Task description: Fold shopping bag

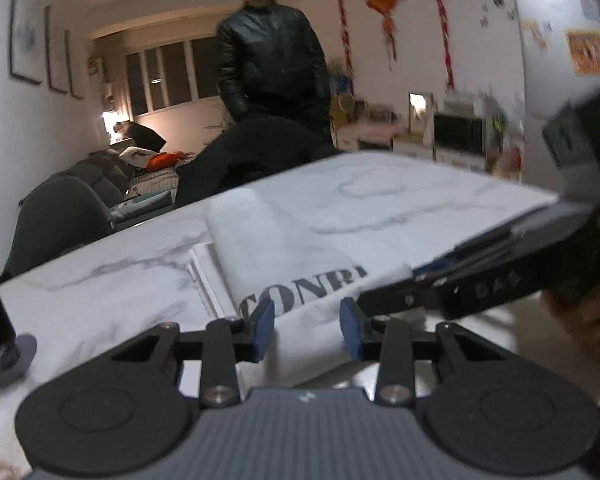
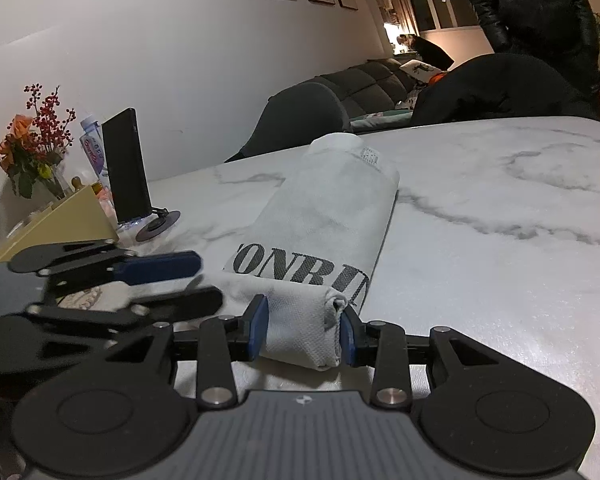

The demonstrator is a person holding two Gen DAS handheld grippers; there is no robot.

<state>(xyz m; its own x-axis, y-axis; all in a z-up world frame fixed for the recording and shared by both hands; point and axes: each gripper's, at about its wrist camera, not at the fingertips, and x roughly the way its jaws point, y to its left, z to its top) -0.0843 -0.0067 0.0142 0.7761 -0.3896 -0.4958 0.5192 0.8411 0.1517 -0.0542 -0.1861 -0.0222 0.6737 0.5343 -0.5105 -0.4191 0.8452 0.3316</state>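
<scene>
The right gripper (image 2: 303, 330) has its blue pads either side of the near folded end of the bag (image 2: 320, 236); the cloth fills the gap and touches at least the right pad, so it looks grasped, though loosely. The left gripper (image 1: 307, 330) is released: its pads stand apart over the bag's near edge with nothing pinched between them, and in the right wrist view it shows side-on just left of the bag, jaws parted.

The bag is a pale cloth one with dark lettering, already folded lengthwise into a narrow strip that lies flat on the marbled surface (image 2: 500, 240), running away from the grippers, its far end rolled under.

Judged from this, the lengthwise folds are done and the step in hand is the end-over-end fold. The next move likely calls for lifting the held end and carrying it toward the far end, keeping the layers aligned, with the left gripper pressing or pinching the other corner so the strip does not splay.

Further out: a phone stand (image 2: 126, 168), flowers (image 2: 28, 148), a chair (image 2: 304, 116), and a person (image 1: 268, 52) standing beyond the surface.
</scene>
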